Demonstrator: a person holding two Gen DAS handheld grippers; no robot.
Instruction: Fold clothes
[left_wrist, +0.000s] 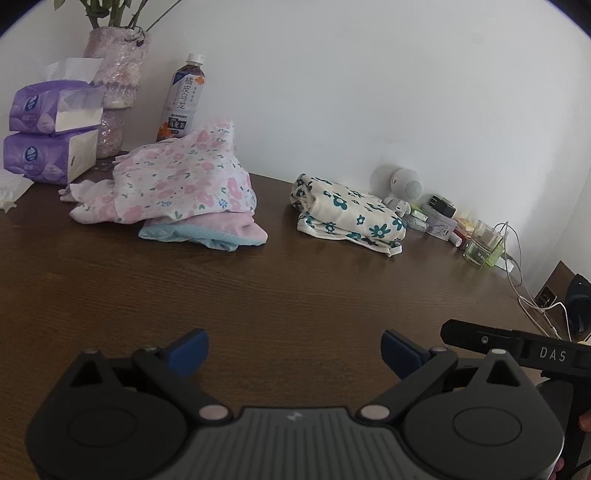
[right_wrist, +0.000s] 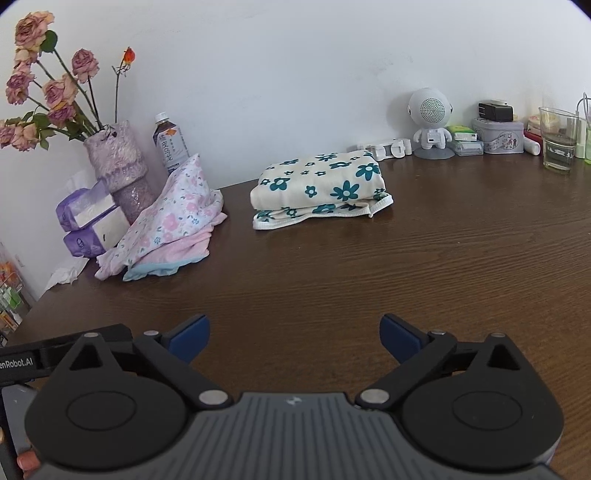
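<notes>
A crumpled pile of pink floral clothes (left_wrist: 177, 181) (right_wrist: 173, 218) lies at the back left of the brown table (left_wrist: 295, 288) (right_wrist: 332, 266), over a pink and light-blue garment (left_wrist: 207, 230). A cream garment with teal flowers (left_wrist: 351, 216) (right_wrist: 321, 188) sits folded near the wall. My left gripper (left_wrist: 294, 349) hovers open over bare wood at the near edge, holding nothing. My right gripper (right_wrist: 294, 334) is likewise open and holds nothing, well short of both garments. Part of the right gripper's body (left_wrist: 517, 347) shows at the right of the left wrist view.
Along the wall stand a vase of dried roses (right_wrist: 118, 166), a tea bottle (left_wrist: 183, 99) (right_wrist: 170, 146), two purple tissue packs (left_wrist: 48, 136) (right_wrist: 88, 221), a small white robot figure (right_wrist: 430, 122), a tin (right_wrist: 498, 134), a glass (right_wrist: 557, 140) and white cables (left_wrist: 524, 291).
</notes>
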